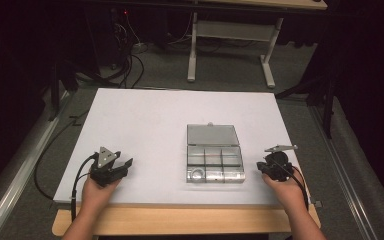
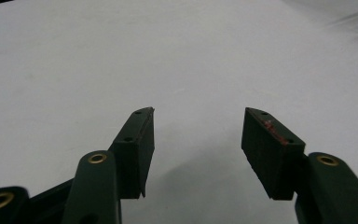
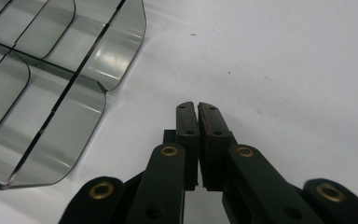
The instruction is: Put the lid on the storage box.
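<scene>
A clear plastic compartment box (image 1: 214, 153) lies open on the white table top (image 1: 145, 120), its lid folded back away from me. Its rounded corner and dividers fill the left of the right gripper view (image 3: 51, 93). My right gripper (image 1: 269, 165) sits just right of the box, low over the table. Its jaws are shut with nothing between them (image 3: 198, 109). My left gripper (image 1: 126, 165) rests near the front left of the table, well apart from the box. It is open over bare white surface (image 2: 198, 126), holding nothing.
A small round item (image 1: 198, 173) lies in the box's front left compartment. The wooden table edge (image 1: 180, 220) runs along the front. Behind the table stand a white desk frame (image 1: 230, 45) and loose cables (image 1: 130, 65) on the floor.
</scene>
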Demonstrator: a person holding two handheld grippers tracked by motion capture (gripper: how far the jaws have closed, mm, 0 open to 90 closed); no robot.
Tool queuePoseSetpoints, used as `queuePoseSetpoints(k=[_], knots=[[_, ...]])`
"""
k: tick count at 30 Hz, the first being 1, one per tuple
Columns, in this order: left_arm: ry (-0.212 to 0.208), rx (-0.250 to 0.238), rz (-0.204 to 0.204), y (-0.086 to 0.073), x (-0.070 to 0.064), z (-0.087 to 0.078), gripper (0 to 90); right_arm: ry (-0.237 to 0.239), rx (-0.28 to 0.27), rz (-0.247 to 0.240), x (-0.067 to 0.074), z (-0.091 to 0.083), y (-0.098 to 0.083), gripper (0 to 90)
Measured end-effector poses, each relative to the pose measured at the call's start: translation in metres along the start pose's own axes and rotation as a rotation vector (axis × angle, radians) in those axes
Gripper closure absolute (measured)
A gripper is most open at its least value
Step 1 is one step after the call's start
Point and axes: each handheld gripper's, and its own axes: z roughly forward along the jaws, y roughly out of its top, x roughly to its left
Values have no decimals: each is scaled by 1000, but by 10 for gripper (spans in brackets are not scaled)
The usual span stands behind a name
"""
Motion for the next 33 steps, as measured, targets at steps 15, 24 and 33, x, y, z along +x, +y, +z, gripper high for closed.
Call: queuePoseSetpoints(k=[15,24,33], knots=[[-72,6,-82,19,-14,4,496,54,-144,38,-3,6,-12,847],[-105,24,-116,50,-32,28,484,62,-159,33,-4,5,4,799],[-126,49,-87,71,-53,55,566,64,-161,28,-4,10,23,763]])
